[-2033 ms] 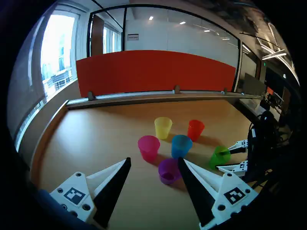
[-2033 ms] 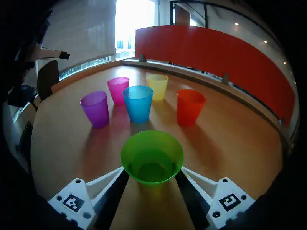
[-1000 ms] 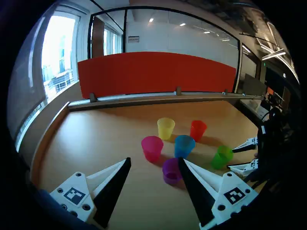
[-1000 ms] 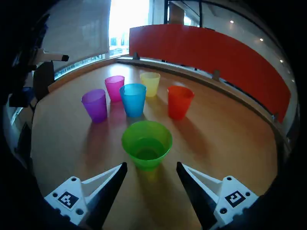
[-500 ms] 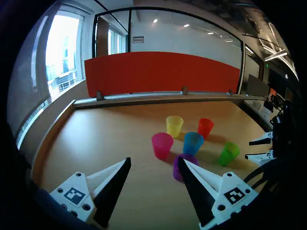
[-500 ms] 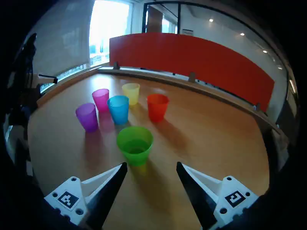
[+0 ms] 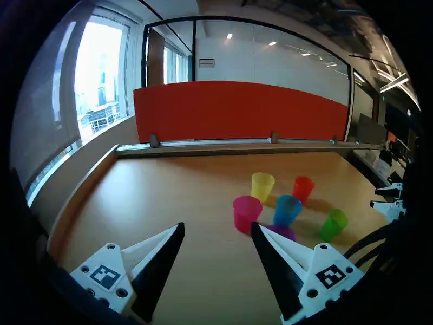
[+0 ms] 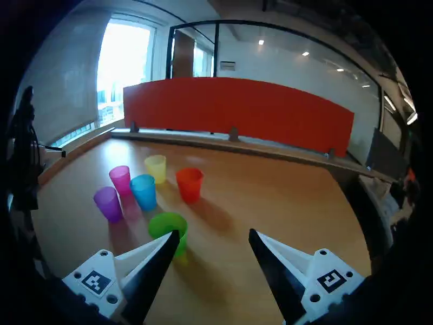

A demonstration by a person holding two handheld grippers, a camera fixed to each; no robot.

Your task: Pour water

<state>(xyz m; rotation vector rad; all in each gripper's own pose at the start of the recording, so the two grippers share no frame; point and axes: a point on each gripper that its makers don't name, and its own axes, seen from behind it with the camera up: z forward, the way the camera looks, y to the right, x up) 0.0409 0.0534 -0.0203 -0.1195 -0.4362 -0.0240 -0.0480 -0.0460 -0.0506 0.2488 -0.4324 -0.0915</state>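
Several plastic cups stand close together on the wooden table (image 7: 162,195). In the right gripper view they are the green cup (image 8: 165,224), purple cup (image 8: 107,203), blue cup (image 8: 143,191), pink cup (image 8: 120,179), yellow cup (image 8: 156,168) and red cup (image 8: 190,184). My right gripper (image 8: 212,239) is open and empty, with the green cup behind its left finger. In the left gripper view my left gripper (image 7: 215,234) is open and empty; the purple cup (image 7: 283,232) peeks out behind its right finger, the green cup (image 7: 333,223) farther right.
A red partition (image 7: 243,111) on a low rail runs along the table's far edge. Windows (image 7: 100,81) line the left side. The other gripper (image 7: 391,203) shows at the right edge of the left gripper view. Bare tabletop (image 8: 281,206) lies right of the cups.
My right gripper opened and let go of the green cup, then drew back and up from it. My left gripper also pulled back and swung left, so the cups look smaller and farther right.
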